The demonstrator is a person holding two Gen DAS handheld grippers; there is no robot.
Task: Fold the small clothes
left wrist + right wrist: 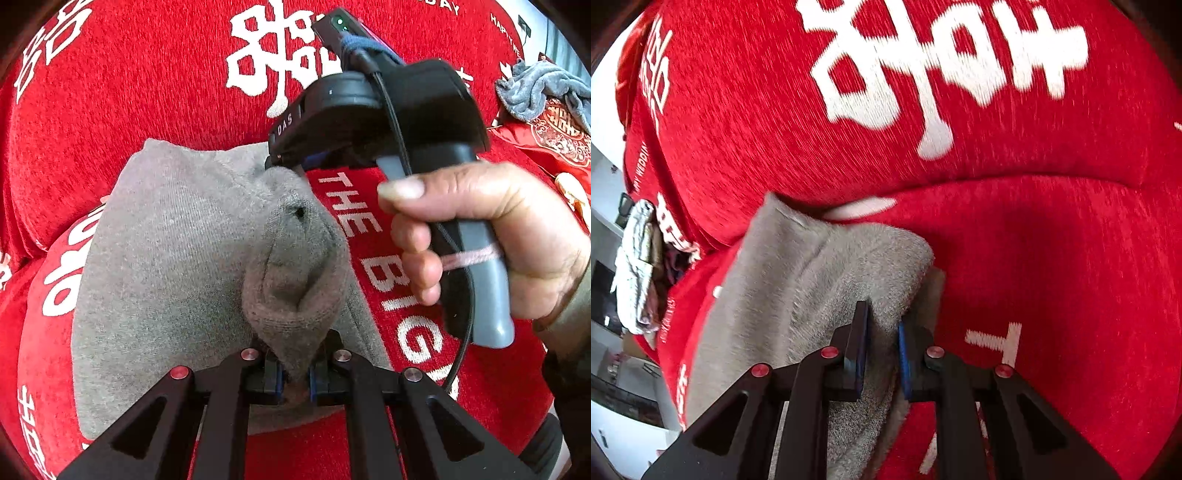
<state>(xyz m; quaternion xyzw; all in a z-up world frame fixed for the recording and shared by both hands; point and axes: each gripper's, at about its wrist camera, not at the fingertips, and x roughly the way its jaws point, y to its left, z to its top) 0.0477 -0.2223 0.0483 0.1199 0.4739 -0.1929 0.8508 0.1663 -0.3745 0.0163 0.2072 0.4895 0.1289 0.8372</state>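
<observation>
A small grey knit garment [166,258] lies on a red sofa cover with white lettering. My left gripper [295,373] is shut on a bunched edge of the grey garment and lifts it into a peak. My right gripper [882,347] is shut on another edge of the same garment [798,295], folded over near the seat's back crease. In the left wrist view the right gripper [284,166] meets the cloth at its far edge, with a hand [480,236] on its handle.
The red sofa backrest [886,129] rises right behind the garment. A crumpled grey-blue cloth [543,88] lies at the far right on the sofa. A pale crumpled cloth [639,266] sits at the sofa's left end, with room floor beyond.
</observation>
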